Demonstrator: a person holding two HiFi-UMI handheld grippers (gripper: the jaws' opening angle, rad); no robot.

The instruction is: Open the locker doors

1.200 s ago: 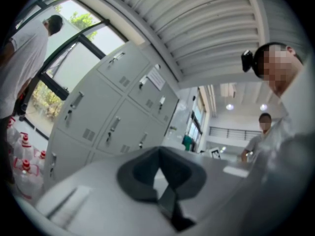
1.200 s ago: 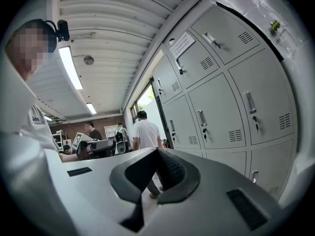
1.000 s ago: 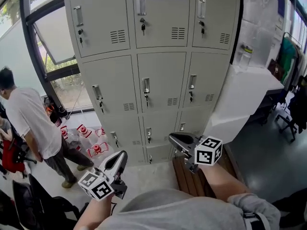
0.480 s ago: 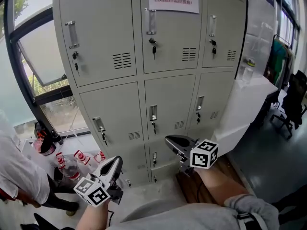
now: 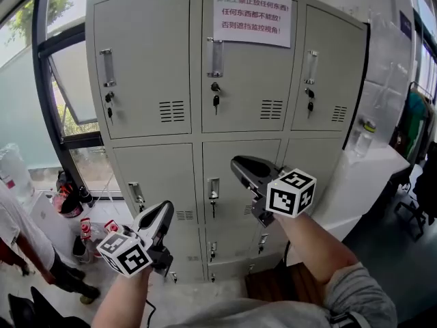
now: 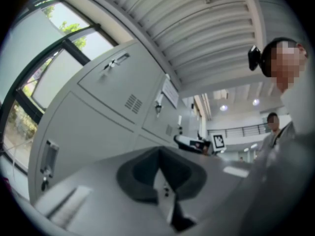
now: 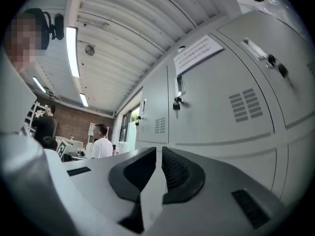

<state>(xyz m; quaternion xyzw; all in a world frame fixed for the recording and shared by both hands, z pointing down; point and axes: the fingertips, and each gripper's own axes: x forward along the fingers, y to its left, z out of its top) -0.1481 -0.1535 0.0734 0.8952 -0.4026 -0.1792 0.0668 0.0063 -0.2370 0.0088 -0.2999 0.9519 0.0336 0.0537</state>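
Right now the locker doors (image 5: 246, 67) are all shut, straight ahead of you in a grey bank three columns wide. Each door in the top row carries an upright handle and a key (image 5: 216, 101) hanging from its lock. A white notice (image 5: 252, 18) with red print is stuck across the top of the middle door.

Your right gripper (image 5: 237, 164) is held up in front of the middle row, its tip over the centre column and not touching the metal. Its fingers (image 7: 179, 173) are pressed together with nothing between them.

Your left gripper (image 5: 166, 209) sits lower and to the left, in front of the lower doors. Its fingers (image 6: 135, 173) are likewise closed on nothing.

Left of the locker is a window (image 5: 68, 67). Below it, a person (image 5: 20, 244) stands near some bottles (image 5: 85, 227) with red labels on the floor. To the right of the locker stands a white counter (image 5: 355, 176).
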